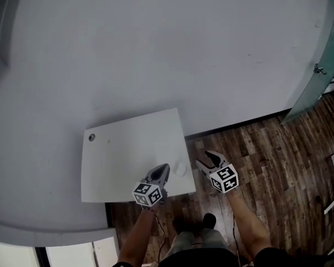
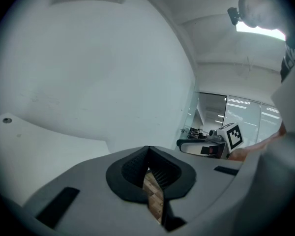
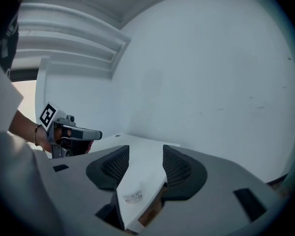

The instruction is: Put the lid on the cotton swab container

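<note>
Near bench corner: left tool jaws together, empty; right tool jaws apart, empty. Risk: pale round piece could be nudged off the edge.

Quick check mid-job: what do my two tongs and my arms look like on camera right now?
The left tongs and right tongs both have light grey bodies, black ribbed pads and a white cube printed with black square markers. A thin dark cable trails from the left one. The forearms are bare, with no sleeves in view. A dark band circles the left wrist.
</note>
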`<state>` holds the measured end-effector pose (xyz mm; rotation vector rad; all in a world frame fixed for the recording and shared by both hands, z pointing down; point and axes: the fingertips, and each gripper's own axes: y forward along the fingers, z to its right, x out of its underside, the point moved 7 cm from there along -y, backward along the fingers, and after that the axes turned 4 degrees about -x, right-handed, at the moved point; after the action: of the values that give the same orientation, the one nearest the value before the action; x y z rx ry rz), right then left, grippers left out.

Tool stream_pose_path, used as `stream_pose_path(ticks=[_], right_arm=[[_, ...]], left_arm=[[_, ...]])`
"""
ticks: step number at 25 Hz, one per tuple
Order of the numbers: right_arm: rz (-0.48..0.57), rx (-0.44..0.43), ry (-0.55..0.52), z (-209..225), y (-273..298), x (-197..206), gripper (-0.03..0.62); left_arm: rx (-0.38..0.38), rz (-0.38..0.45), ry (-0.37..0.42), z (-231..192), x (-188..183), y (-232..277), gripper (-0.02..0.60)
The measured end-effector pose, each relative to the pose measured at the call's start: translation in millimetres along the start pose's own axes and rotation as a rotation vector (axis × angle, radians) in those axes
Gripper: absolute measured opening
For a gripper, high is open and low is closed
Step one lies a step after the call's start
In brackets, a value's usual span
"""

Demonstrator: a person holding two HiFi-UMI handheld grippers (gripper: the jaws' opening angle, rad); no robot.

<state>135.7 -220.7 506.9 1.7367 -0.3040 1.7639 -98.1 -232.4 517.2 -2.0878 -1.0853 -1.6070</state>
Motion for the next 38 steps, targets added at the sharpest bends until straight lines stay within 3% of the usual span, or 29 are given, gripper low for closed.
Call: stream_pose_path(ticks=[9, 16, 25, 33, 38], right_arm=[[0.054, 0.109, 0.001, 17.1, -7.1, -46.9, 0.162], [0.046, 0.197, 0.001, 35.3, -8.8, -65.1, 0.015], [0.024, 0.174, 0.003, 43.8, 5.1, -77.5, 0.012], [0.040, 0.099, 0.012, 32.9, 18.9, -87.7, 0.012], [0.036, 0.107, 0.033, 30.4, 21.9, -88.4, 0.012]], left_arm=[[-0.075, 0.065, 0.035, -7.4, -49.3, -7.1, 0.025], [-0.159, 0.073, 0.000, -11.2, -62.1, -9.1, 0.025], [-0.197, 0.056, 0.050, -5.5, -66.4, -6.5, 0.025], [-0.217, 0.073, 0.056, -7.1, -84.4, -3.1, 0.025], [-0.222, 0.061, 0.075, -6.8, -88.5, -3.0, 0.025]])
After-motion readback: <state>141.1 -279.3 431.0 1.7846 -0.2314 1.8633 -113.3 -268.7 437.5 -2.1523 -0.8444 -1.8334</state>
